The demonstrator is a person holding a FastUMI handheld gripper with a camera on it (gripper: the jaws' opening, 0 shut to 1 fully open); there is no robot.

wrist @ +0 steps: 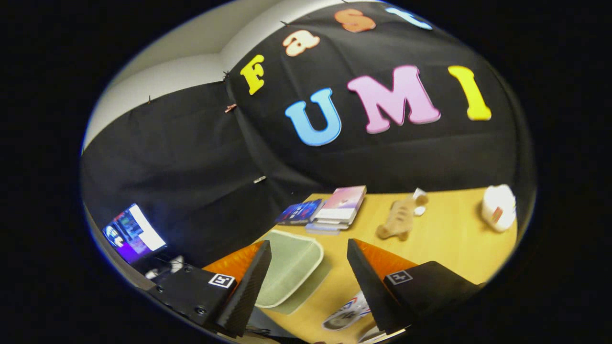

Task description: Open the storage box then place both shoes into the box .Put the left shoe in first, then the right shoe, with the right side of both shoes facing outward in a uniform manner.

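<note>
- Right now we hold the gripper (pixel 306 282) above the near edge of the bench (pixel 444 243), its two fingers spread wide with nothing between them but open air.
- Between the fingers, closer to the left one, we see a pale green, rounded-corner tray shape (pixel 287 267) lying flat on the bench; we judge it to be the storage box or its lid, though we cannot tell which, nor whether it is already open.
- Its long axis runs from near left to far right, roughly along the line our fingers point.
- Low between the fingers, touching the inner edge of the right one in the view, a white shoe (pixel 346 313) with coloured markings peeks out; which shoe it is, or which way it faces, we cannot tell.
- So the shoe lies nearer to us than the tray and slightly right of it; the move, we judge, turns on dropping down and back toward it.
- Farther off sit a stack of books (pixel 337 208), a tan soft toy (pixel 399 220) and a white rounded object (pixel 498 208) at far right.
</note>
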